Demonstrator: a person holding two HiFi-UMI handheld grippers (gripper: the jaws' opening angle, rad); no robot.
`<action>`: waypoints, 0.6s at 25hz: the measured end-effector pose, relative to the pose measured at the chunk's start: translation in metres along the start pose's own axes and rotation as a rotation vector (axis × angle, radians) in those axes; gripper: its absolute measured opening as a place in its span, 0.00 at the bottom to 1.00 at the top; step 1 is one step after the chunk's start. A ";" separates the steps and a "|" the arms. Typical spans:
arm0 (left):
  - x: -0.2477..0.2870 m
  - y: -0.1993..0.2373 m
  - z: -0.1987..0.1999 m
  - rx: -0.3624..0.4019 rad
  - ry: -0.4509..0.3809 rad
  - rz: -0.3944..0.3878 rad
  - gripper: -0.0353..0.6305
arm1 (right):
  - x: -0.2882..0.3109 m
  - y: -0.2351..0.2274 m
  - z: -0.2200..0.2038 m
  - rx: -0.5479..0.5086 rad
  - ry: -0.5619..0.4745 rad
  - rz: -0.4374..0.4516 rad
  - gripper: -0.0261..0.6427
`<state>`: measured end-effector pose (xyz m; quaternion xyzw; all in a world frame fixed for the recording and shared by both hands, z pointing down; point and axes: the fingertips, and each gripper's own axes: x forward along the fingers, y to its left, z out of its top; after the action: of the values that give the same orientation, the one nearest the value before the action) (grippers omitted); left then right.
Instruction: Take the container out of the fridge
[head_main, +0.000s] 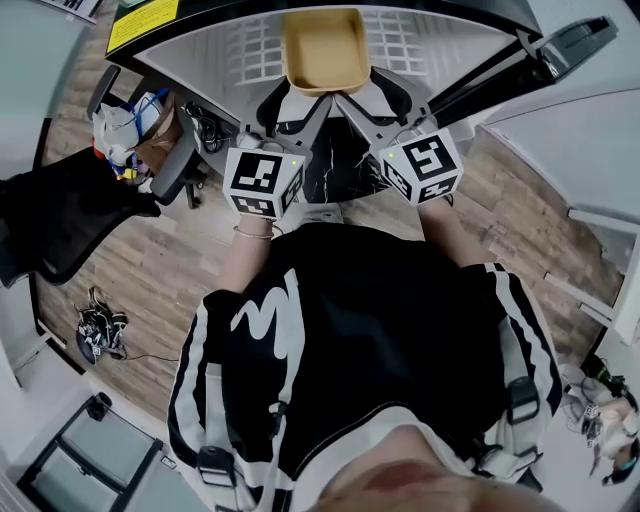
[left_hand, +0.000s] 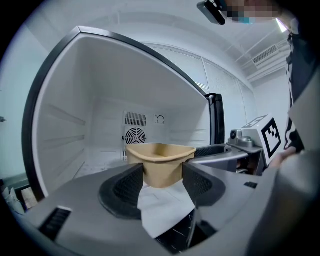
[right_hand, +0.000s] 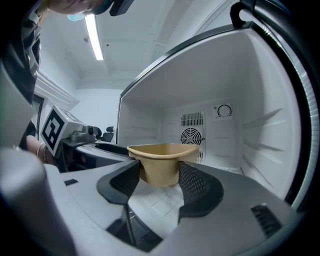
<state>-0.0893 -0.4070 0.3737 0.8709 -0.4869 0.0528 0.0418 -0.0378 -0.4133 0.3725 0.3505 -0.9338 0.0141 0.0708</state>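
A tan, open-topped plastic container sits just above the white fridge floor, at the mouth of the fridge. My left gripper clamps its near left corner and my right gripper clamps its near right corner. In the left gripper view the container fills the gap of the left gripper, both ribbed pads against its walls. The right gripper view shows the same: the container is wedged in the right gripper. The container looks empty.
The fridge compartment is bare and white, with a round fan vent on its back wall. Its dark door stands open at the right. A black office chair and a cluttered bag stand on the wooden floor at the left.
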 end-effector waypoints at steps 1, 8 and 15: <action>-0.002 -0.002 0.000 0.001 -0.002 0.000 0.43 | -0.002 0.002 0.000 -0.002 -0.002 0.001 0.41; -0.015 -0.018 -0.001 0.010 -0.011 0.012 0.43 | -0.019 0.011 -0.001 -0.008 -0.011 0.010 0.41; -0.030 -0.038 -0.003 0.014 -0.023 0.019 0.43 | -0.041 0.022 -0.004 -0.010 -0.026 0.014 0.41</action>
<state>-0.0727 -0.3619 0.3717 0.8669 -0.4954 0.0468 0.0294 -0.0212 -0.3691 0.3709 0.3438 -0.9371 0.0055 0.0602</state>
